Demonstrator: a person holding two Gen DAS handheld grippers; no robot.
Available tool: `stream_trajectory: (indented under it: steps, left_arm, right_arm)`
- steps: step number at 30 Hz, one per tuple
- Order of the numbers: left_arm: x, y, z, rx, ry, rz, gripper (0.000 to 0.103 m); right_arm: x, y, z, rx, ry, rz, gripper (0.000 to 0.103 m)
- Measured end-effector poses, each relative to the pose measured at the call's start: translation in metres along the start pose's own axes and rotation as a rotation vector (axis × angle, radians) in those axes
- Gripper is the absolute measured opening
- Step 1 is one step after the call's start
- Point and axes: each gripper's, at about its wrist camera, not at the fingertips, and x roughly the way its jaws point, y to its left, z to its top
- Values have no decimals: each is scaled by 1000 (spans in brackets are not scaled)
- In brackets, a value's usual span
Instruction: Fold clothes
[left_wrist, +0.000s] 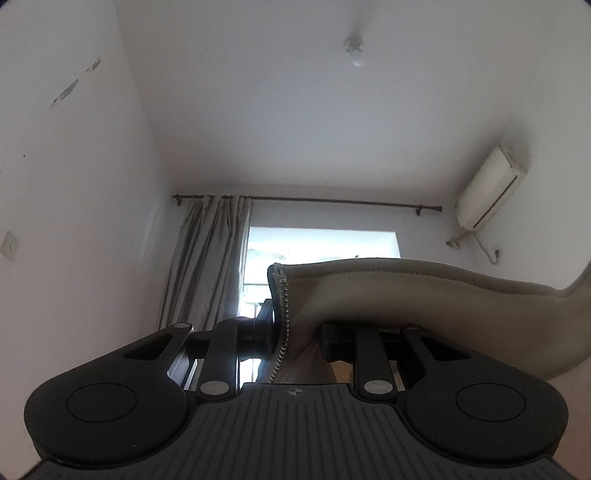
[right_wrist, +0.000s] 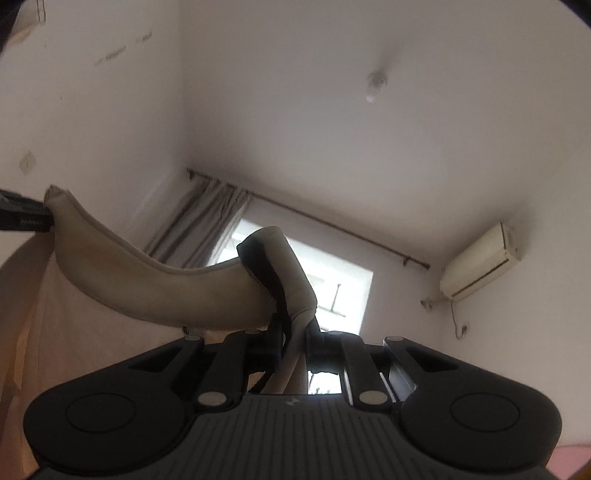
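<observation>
Both claws point up toward the ceiling: left gripper (left_wrist: 295, 338) pinches the beige garment (left_wrist: 388, 291) at its zipper edge; right gripper (right_wrist: 293, 345) clamps the other end, cloth sagging between them.

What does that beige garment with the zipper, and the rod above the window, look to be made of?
The garment looks like soft knit fabric, matte, with fine ribbing and a stitched edge. Its zipper seems metal: the teeth glint silver. The curtain rod is dark and thin, perhaps metal or stained wood; I can't tell which.
</observation>
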Motion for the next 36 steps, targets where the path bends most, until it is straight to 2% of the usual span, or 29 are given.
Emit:
stream_trajectory:
  steps: [4, 9, 12, 15, 19, 23, 25, 30, 33, 36]
  left_arm:
    - [-13, 4, 22, -21, -9, -11, 22]
    - [-30, 12, 39, -52, 1, -25, 22]
    - [-28, 12, 33, -61, 36, -22, 22]
    - [-16, 8, 6, -60, 104, -3, 23]
    - [16, -1, -70, -46, 270, 31, 23]
    - [55, -9, -185, -8, 490, 78, 23]
    - [68, -15, -248, 51, 580, 99, 23]
    - [88, -23, -385, 104, 810, 140, 25]
    - [91, -36, -438, 169, 857, 125, 25]
    - [104, -40, -467, 185, 870, 126, 25]
  right_arm:
    - [-17, -9, 24, 7, -41, 1, 13]
    - [-18, -17, 29, 10, -33, 8, 13]
    - [-4, -14, 16, -2, 25, 12, 13]
    - [21, -11, -12, -6, 118, 33, 13]
    - [69, 13, -88, -18, 305, 76, 13]
    - [108, 46, -188, -28, 486, 114, 13]
    - [124, 62, -241, -17, 582, 126, 13]
    - [157, 89, -359, 43, 796, 112, 13]
    - [170, 100, -406, 55, 865, 104, 13]
    - [178, 109, -432, 78, 883, 100, 13]
